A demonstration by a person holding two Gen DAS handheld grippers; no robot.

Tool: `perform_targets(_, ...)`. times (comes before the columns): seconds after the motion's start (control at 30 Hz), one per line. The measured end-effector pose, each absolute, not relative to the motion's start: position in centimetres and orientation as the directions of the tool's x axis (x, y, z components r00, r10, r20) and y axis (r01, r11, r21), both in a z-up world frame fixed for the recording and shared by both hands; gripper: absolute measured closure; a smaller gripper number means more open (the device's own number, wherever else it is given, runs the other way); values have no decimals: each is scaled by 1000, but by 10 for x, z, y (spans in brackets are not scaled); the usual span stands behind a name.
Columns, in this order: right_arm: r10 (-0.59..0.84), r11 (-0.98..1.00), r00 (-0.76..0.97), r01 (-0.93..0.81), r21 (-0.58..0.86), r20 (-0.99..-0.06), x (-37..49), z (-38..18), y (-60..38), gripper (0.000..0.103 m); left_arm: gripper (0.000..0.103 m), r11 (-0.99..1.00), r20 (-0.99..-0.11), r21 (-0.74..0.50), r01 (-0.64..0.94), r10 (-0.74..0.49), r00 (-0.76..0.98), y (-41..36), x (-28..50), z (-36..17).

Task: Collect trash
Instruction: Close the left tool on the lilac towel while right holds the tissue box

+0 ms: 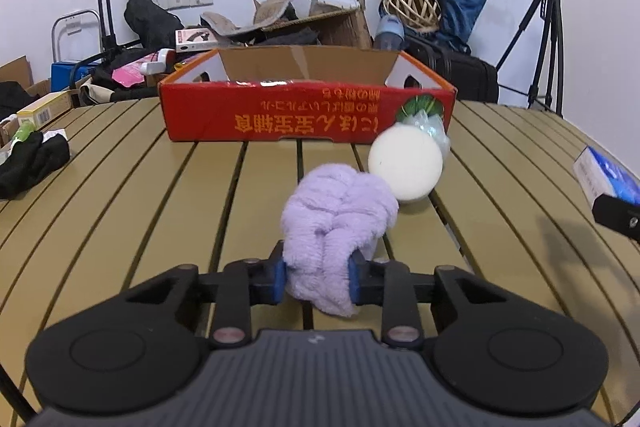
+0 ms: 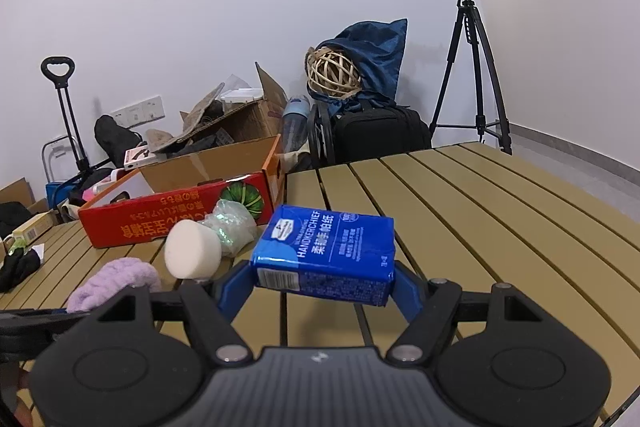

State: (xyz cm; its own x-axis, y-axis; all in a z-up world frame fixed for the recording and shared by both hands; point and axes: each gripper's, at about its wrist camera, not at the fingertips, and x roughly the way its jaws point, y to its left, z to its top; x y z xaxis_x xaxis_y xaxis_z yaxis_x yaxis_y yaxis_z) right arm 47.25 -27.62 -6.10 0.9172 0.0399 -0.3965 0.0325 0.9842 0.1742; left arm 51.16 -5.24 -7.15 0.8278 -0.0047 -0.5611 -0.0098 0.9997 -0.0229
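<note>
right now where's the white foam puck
On the slatted table, just beyond the purple cloth, with the crumpled plastic and red box behind the white foam puck.

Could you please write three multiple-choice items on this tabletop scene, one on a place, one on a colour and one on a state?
1. Where does the white foam disc lie?
A. inside the red cardboard box
B. on the slatted table, in front of the box
C. on the floor by the tripod

2. What colour is the fluffy cloth?
A. lilac
B. green
C. orange

3. What is the right gripper doing?
A. hanging open over a bare table
B. closed on the blue handkerchief pack
C. closed on the foam disc

Answers: 1 B, the disc rests on the table before the red cardboard box. 2 A, the cloth clamped in the left gripper is pale purple. 3 B, the blue handkerchief pack sits clamped between both blue fingers.
</note>
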Motion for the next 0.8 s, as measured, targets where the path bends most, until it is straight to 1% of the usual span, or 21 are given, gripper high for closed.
perform_targets(0.13, 51, 986, 921, 16, 168, -386, 468, -59, -272, 31, 77, 1000, -539, -24, -3, -10, 842, -51, 500, -62)
perform_targets(0.4, 89, 988, 931, -36, 153, -353, 448, -50, -264, 31, 78, 1000, -492, -21, 6, -15, 871, -48, 466, -40)
perform_targets(0.8, 126, 991, 945, -106, 79, -301, 374, -37, -257, 31, 78, 999, -440, -30, 19, -30, 897, -30, 384, -14)
